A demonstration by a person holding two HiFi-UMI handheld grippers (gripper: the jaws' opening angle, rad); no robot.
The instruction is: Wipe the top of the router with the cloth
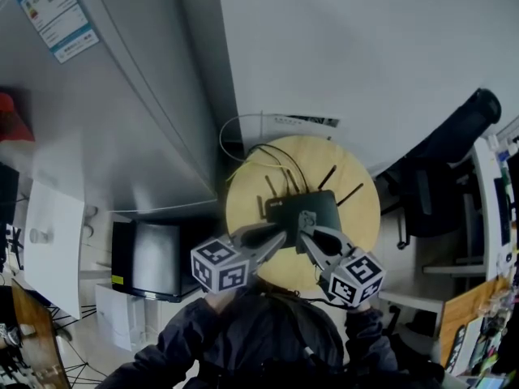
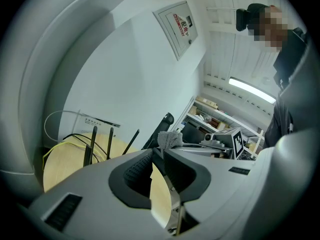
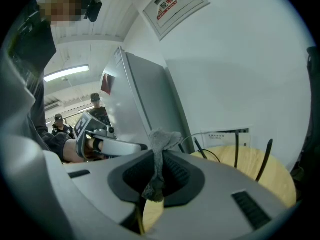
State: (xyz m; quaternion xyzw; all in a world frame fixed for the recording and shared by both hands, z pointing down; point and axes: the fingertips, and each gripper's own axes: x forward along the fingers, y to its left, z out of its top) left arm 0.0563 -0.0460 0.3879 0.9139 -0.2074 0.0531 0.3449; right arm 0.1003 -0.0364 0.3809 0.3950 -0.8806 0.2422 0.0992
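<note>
A black router [image 1: 316, 205] with several thin antennas [image 2: 92, 144] lies on a round wooden table [image 1: 251, 193]. My right gripper [image 1: 306, 232] hovers over the router's near edge, shut on a small grey cloth [image 1: 306, 220]. The cloth [image 3: 162, 139] sticks up out of the jaws and hangs down between them. The left gripper [image 1: 276, 237] is beside it at the router's near left corner. Its jaws [image 2: 156, 154] meet at the tips with nothing between them. In the left gripper view the cloth [image 2: 170, 139] shows just past those tips.
A tall grey cabinet [image 1: 122, 96] stands to the left and a white wall behind the table. Yellow and white cables [image 1: 243, 148] loop off the table's back. A black office chair [image 1: 454, 136] and shelves are at the right, a dark box [image 1: 154, 258] low on the left.
</note>
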